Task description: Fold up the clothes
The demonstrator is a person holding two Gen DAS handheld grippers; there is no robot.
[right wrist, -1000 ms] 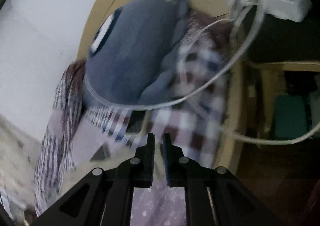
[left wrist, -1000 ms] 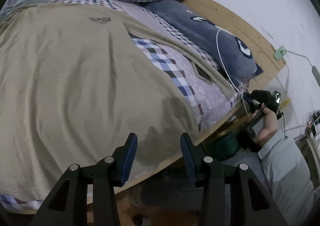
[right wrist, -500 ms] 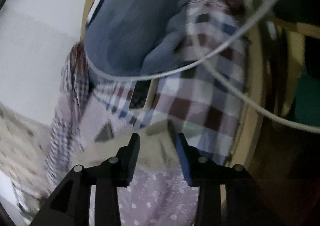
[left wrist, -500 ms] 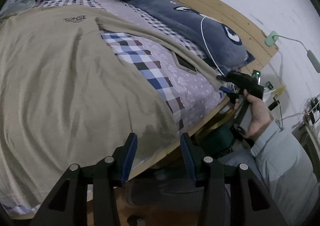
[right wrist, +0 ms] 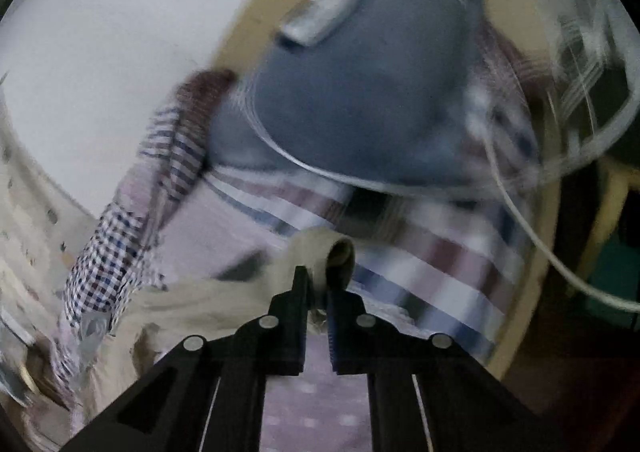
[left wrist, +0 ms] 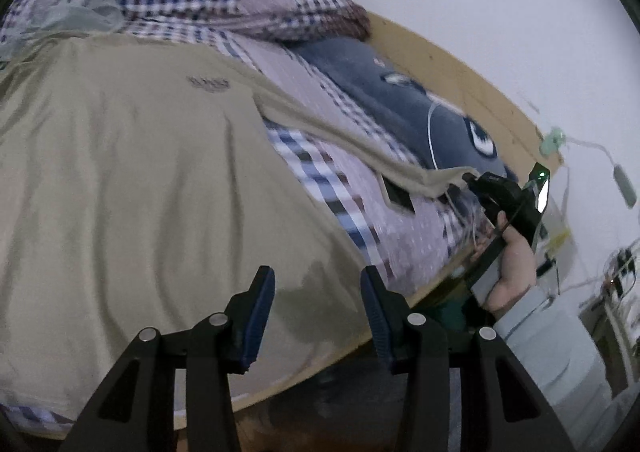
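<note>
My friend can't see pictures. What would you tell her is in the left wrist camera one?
A big beige shirt lies spread over a checked bed cover. The right hand-held gripper pinches the end of its long sleeve beside a blue pillow. The left hand-held gripper is open above the shirt's near edge.

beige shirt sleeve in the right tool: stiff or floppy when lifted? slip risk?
Probably floppy: the sleeve sags in a strip between the right tool and the beige shirt. Likely light, since the thin cloth wrinkles flat on the bed. Slip seems possible: only the curled cuff end sits in the tool.
</note>
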